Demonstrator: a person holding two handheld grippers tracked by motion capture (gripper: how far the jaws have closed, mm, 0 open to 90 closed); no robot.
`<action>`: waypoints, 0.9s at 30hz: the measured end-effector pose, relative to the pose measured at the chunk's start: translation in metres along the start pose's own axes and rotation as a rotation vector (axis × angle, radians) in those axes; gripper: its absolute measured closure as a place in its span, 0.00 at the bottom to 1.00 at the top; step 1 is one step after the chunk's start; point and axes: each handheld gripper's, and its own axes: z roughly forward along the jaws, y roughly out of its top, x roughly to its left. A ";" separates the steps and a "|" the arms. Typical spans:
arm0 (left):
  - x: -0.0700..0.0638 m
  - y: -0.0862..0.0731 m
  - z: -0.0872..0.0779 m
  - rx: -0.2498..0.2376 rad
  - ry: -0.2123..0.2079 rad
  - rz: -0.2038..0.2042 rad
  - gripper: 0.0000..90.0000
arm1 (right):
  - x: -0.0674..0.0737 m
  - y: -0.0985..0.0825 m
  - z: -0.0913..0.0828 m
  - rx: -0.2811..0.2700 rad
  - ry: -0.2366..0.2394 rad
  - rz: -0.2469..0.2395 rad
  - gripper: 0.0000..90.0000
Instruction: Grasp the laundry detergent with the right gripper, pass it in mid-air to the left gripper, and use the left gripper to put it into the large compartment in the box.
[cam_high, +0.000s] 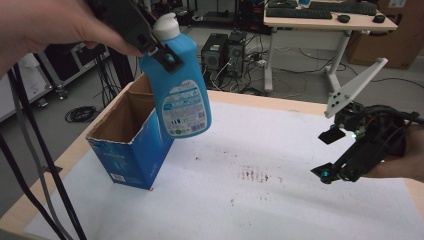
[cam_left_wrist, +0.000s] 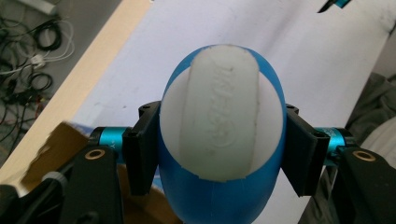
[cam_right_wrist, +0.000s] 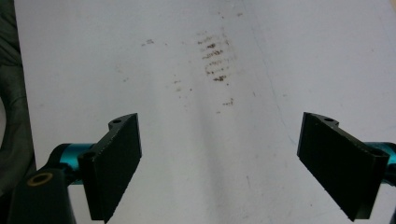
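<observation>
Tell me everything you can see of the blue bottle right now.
The blue bottle looks like glossy plastic, with a white flip cap and a pale printed label low on its front. It hangs in the air, roughly upright and slightly tilted, above the open blue cardboard box, its base near the box's rim. The left gripper is shut on it, black jaws pressing its shoulders just below the cap. Nothing else touches it.

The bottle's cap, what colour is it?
White, on a blue bottle; the cap shows best in the left gripper view.
</observation>
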 end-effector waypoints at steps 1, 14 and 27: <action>0.002 -0.002 -0.004 -0.003 0.012 -0.014 0.42 | -0.001 -0.001 -0.001 0.000 -0.007 0.000 0.15; 0.028 -0.035 -0.041 0.010 0.171 -0.210 0.42 | -0.015 -0.008 -0.005 0.009 -0.028 0.030 0.15; 0.045 -0.051 -0.036 0.082 0.272 -0.304 0.42 | -0.021 -0.015 -0.010 0.014 -0.045 0.055 0.15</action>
